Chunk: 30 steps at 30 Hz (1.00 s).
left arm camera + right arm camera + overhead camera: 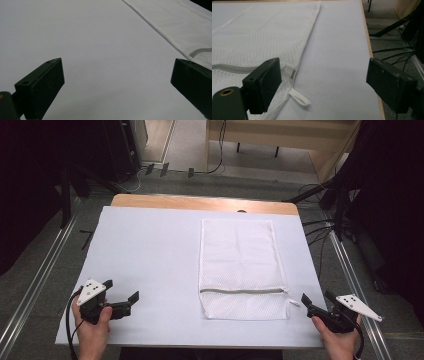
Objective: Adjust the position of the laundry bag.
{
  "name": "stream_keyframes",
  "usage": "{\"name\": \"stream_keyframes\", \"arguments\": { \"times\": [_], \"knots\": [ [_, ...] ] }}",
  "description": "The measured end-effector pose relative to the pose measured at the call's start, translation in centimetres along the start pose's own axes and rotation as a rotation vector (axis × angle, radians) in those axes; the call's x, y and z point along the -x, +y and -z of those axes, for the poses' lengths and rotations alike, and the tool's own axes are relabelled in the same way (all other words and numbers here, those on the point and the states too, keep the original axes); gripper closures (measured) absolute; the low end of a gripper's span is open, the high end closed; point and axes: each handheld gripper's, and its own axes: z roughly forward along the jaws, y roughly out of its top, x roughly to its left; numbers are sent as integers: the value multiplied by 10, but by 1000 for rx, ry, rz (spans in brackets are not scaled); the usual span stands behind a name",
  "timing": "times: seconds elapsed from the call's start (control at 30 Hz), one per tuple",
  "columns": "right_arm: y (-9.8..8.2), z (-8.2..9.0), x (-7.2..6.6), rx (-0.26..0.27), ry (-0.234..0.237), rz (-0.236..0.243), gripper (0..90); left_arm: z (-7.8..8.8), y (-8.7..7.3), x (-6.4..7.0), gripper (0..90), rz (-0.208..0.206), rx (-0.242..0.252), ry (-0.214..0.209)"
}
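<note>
A white mesh laundry bag (241, 265) lies flat on the table, right of centre, with a grey zipper (242, 291) running across near its front end and a small white loop tab (294, 303) at the right corner. My left gripper (121, 291) is open at the front left, well apart from the bag. My right gripper (318, 297) is open at the front right, just right of the bag's zipper corner. In the right gripper view the bag (259, 42) and the loop tab (299, 98) lie beside the left jaw. In the left gripper view the bag's edge (180, 27) runs at the upper right.
The table is covered with a white sheet (150, 255); a wooden edge (200, 202) shows at the back. Cables and stand legs (325, 220) lie on the floor to the right. Metal rails (35, 285) run along the floor on both sides.
</note>
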Motion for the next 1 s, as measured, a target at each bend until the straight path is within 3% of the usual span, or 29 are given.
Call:
{"name": "stream_keyframes", "arguments": {
  "times": [0.13,0.17,0.23,0.33,0.4,0.6,0.63,0.67,0.73,0.9,1.0],
  "knots": [
    [-1,1,-6,12,-4,28,233,-10,6,17,75,-26,-7,3],
    [0,1,-7,18,-3,31,239,-10,6,17,75,-26,-7,3],
    [1,2,-8,31,5,25,265,-18,10,30,76,-43,-22,-13],
    [0,1,-8,29,7,19,281,-32,15,48,168,-73,-59,43],
    [-1,0,-9,24,15,20,300,-41,18,57,206,-101,-83,54],
    [-2,0,-12,18,46,18,370,-78,29,82,480,-67,-124,15],
    [-2,0,-12,22,48,16,381,-89,31,89,537,-66,-141,-15],
    [-2,0,-12,22,48,16,381,-89,31,89,567,-66,-141,-15],
    [-2,-1,-11,27,56,12,388,-106,35,99,594,-88,-178,-42],
    [-4,-2,-10,10,69,9,416,-137,44,110,662,-60,-211,-62],
    [-4,-2,-10,8,82,12,421,-149,47,114,689,-21,-219,-63]
  ]
}}
